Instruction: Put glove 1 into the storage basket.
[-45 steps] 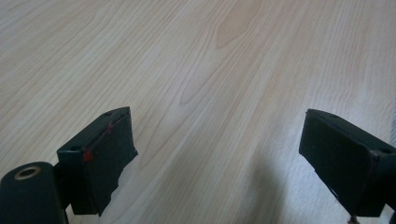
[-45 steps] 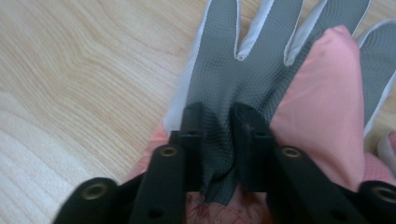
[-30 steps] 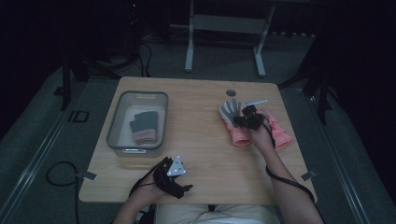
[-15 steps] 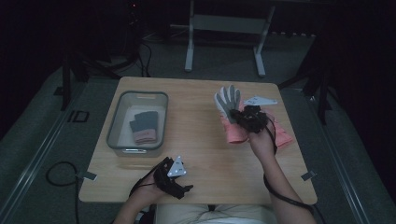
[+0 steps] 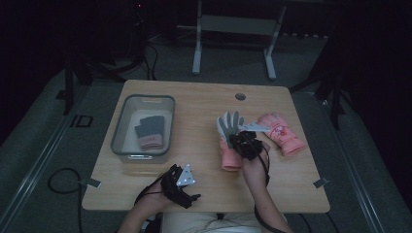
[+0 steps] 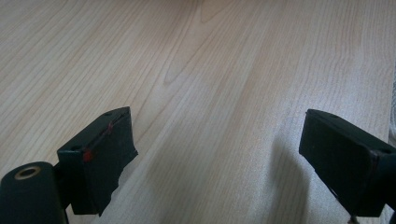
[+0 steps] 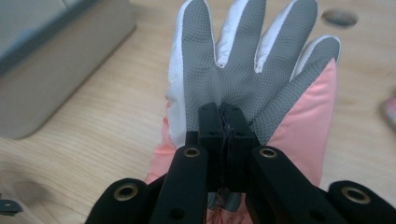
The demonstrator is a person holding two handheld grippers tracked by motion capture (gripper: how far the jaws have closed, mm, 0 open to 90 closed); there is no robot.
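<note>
While the right gripper (image 7: 223, 114) clamps the glove (image 7: 243, 70), the bin (image 5: 142, 127) lies to its left.
Glove fingers point away from the person; left gripper (image 6: 219, 154) rests open, nearer the bin.

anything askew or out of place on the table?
Nothing damaged or spilled. The glove pair is split: the right tongs are shut on one pink-and-grey glove at mid-table, its mate lies apart to the right. A folded glove sits in the grey bin.
</note>
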